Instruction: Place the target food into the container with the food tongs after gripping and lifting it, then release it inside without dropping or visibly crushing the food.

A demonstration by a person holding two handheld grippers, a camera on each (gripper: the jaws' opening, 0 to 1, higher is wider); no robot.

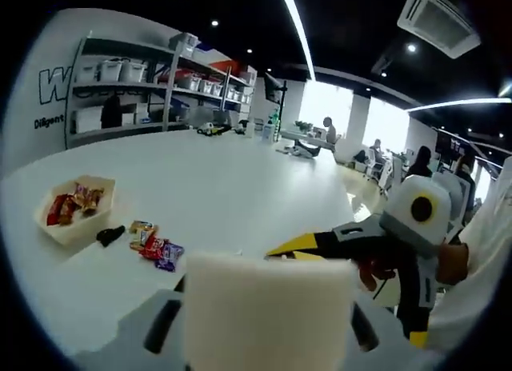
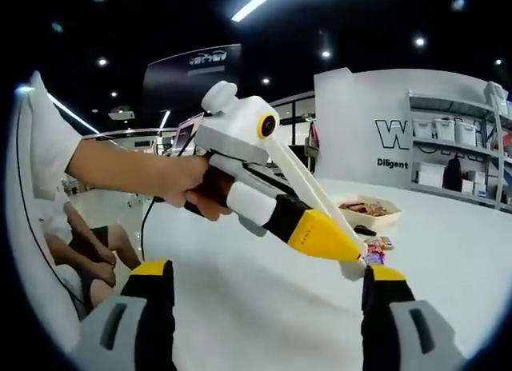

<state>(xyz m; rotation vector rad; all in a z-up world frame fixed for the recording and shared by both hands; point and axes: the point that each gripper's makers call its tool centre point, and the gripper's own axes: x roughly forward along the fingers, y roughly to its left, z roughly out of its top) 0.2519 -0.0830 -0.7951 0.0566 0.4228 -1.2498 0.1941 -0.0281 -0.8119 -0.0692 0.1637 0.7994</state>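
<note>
In the left gripper view, a pale blurred block fills the bottom centre, hiding the left hand-held gripper (image 1: pixel 268 323); whether its jaws are parted or closed cannot be told. Just beyond, the right hand-held gripper (image 1: pixel 276 249) enters from the right, its yellow tips drawn together to a point with nothing visibly between them.

In the right gripper view, that gripper's own yellow-tipped jaws stand wide apart at the bottom, grasping nothing. The left hand-held gripper's yellow tips meet in a point above the white worktop (image 2: pixel 264 307).

Farther out lie loose wrapped snacks (image 1: pixel 156 243) beside a small black object (image 1: pixel 110 234). Just beyond sits the cream container (image 1: pixel 76 225), holding more wrapped snacks. Storage shelves (image 1: pixel 136 91) stand against the far wall.
</note>
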